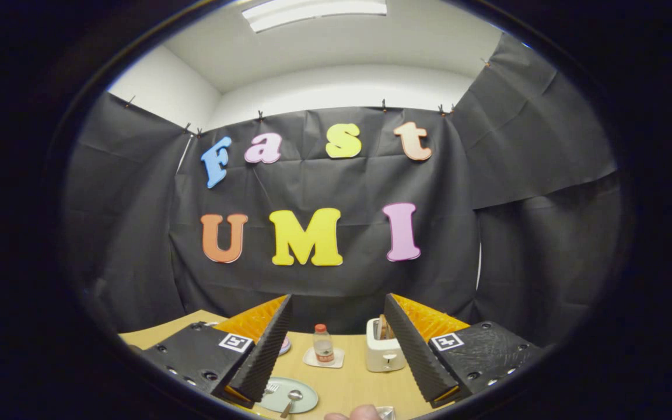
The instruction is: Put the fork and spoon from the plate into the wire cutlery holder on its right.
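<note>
Nearest, a person's fingertip [358,413] pokes in beside a small clear object I cannot make out, and just left of it a pale green plate [307,402] lies on the wooden table [347,385] with the spoon [291,400] and fork [270,387] on it, close to the left finger. The gripper [336,344] hangs above the table with its fingers spread wide, holding nothing. Beyond them stand a small bottle [323,344] on a white coaster [324,359] and a white toaster [384,349].
</note>
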`<move>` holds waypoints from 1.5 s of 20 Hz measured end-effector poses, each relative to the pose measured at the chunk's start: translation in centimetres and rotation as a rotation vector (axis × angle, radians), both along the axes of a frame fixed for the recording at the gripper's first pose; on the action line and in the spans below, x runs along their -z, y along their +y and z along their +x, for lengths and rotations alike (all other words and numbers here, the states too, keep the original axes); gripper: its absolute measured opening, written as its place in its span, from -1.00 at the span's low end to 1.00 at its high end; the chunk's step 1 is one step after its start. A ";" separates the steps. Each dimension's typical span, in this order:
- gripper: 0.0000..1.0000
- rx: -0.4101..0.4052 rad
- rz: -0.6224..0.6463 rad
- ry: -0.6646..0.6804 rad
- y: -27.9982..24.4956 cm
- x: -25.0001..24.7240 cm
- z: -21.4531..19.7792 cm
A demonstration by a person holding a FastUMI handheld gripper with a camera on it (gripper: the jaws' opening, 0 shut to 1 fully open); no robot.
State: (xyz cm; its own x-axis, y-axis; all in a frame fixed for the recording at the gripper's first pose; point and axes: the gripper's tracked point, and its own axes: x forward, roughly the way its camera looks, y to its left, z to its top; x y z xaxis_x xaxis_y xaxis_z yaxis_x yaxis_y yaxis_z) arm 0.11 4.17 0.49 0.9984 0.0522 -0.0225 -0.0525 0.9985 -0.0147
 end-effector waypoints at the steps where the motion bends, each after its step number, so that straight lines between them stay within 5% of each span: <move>1: 0.89 -0.011 -0.007 0.017 0.5 0.7 -0.2; 9: 0.90 -0.076 -0.071 0.172 5.2 7.4 -0.7; 18: 0.90 -0.108 -0.137 0.552 10.1 24.9 0.0; 25: 0.91 -0.026 -0.151 0.777 10.5 36.5 2.3; 30: 0.59 0.022 -0.143 0.887 10.2 41.7 3.0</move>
